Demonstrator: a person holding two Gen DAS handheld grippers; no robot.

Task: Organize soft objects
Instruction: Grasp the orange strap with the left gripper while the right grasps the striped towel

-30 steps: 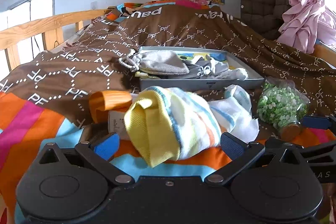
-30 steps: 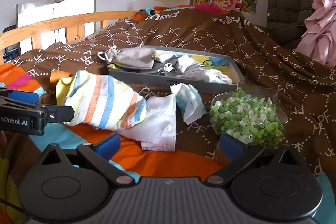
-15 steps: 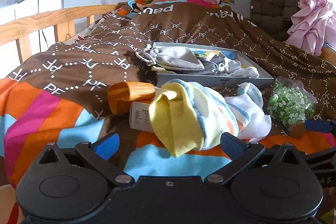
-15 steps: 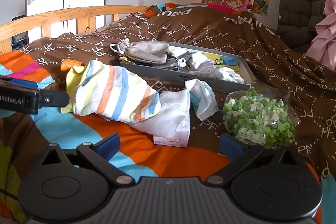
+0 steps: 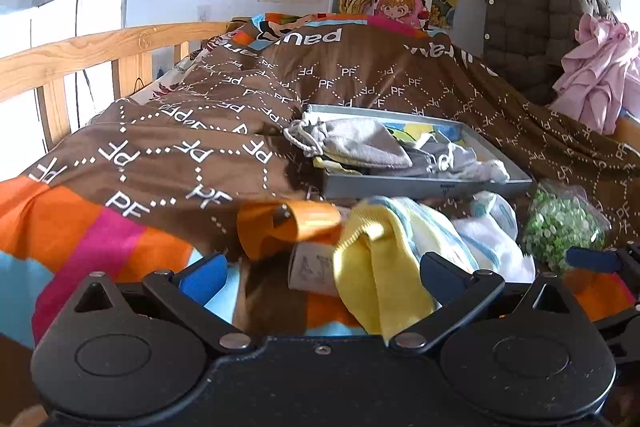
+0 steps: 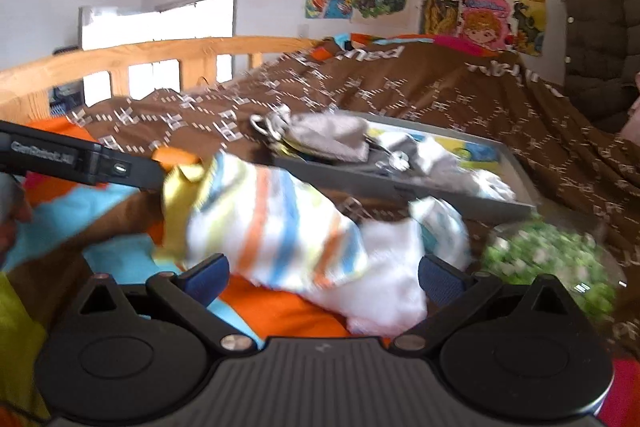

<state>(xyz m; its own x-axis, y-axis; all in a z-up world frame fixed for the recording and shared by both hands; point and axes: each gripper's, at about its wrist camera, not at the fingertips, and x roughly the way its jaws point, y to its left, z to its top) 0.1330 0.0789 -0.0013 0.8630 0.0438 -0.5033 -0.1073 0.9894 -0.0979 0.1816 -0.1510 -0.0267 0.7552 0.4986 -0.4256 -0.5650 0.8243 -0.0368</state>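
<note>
Clearly I was at the reach-in stage, with nothing gripped yet. My left gripper (image 5: 322,273) stood with its jaws wide apart, low over the bedspread (image 5: 208,151), and the yellow cuff of the striped sock (image 5: 374,267) hung down between its fingers without either pad pressing on it, as far as I could judge. From the right wrist view the same sock (image 6: 280,231) lay across the orange and blue part of the cover, its yellow end touching the tip of the left gripper (image 6: 152,179) that came in from the left edge. My right gripper (image 6: 322,277) was also spread wide, with the sock's toe end and a white cloth (image 6: 384,267) lying in front of and partly between its fingers; that view was blurred, so I could not tell whether anything touched the pads.

Behind the sock sat the grey tray (image 5: 424,183), which already held a grey drawstring pouch (image 5: 360,143) and other small fabric pieces. A bag of green beads (image 5: 560,227) rested to the right of the pile, and an orange strap (image 5: 288,223) lay just left of the sock.

My reading was that the sock belonged in the tray. The next move would call for closing one gripper on a thick fold of the sock, lifting it free of the white cloth beneath, and carrying it over the tray's near wall.
</note>
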